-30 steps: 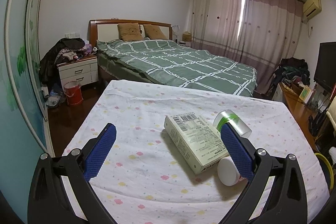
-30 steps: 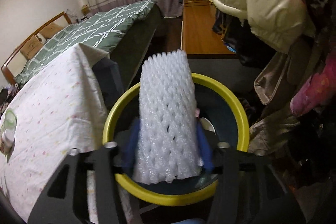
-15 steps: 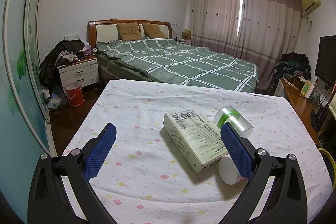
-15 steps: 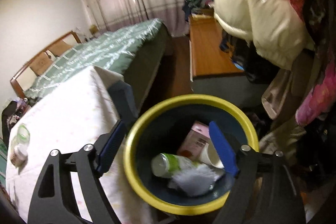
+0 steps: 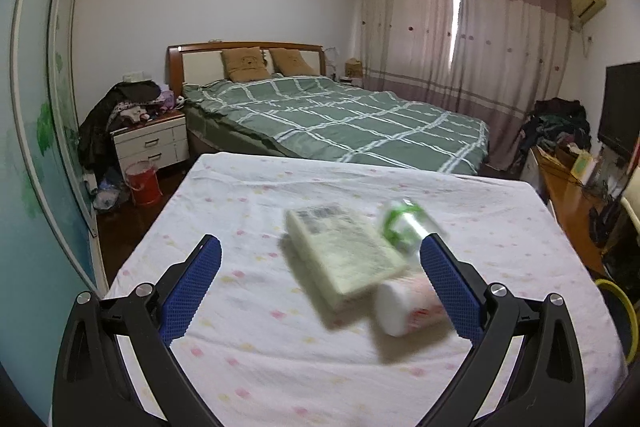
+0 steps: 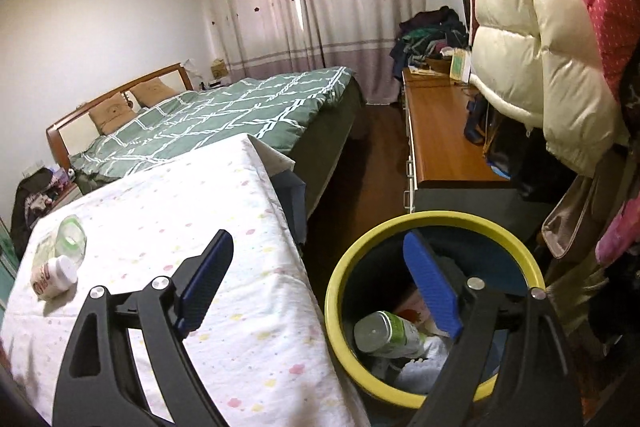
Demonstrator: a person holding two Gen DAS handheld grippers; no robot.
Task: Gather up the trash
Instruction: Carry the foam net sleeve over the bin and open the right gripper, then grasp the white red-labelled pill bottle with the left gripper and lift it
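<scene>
On the spotted tablecloth [image 5: 248, 311] lie a pale green carton [image 5: 344, 255], a clear green-banded cup [image 5: 404, 223] and a white bottle [image 5: 404, 311]. My left gripper [image 5: 320, 279] is open above the cloth, with the carton and bottle lying between its fingers, untouched. In the right wrist view the cup [image 6: 71, 237] and bottle [image 6: 54, 275] lie at the table's far left. My right gripper [image 6: 320, 279] is open and empty, straddling the table edge and the yellow-rimmed bin [image 6: 436, 223]. Inside the bin lie a green-labelled bottle [image 6: 384, 333] and white foam netting [image 6: 424, 363].
A green checked bed [image 5: 344, 119] stands beyond the table. A wooden cabinet [image 6: 444, 139] runs along the right, with puffy coats [image 6: 536, 39] hanging over the bin. A nightstand [image 5: 150, 143] and a red bucket [image 5: 142, 183] sit at far left.
The right gripper opened and dropped the white foam netting into the bin, then swung left toward the table. The left gripper shifted sideways over the cloth, still open.
</scene>
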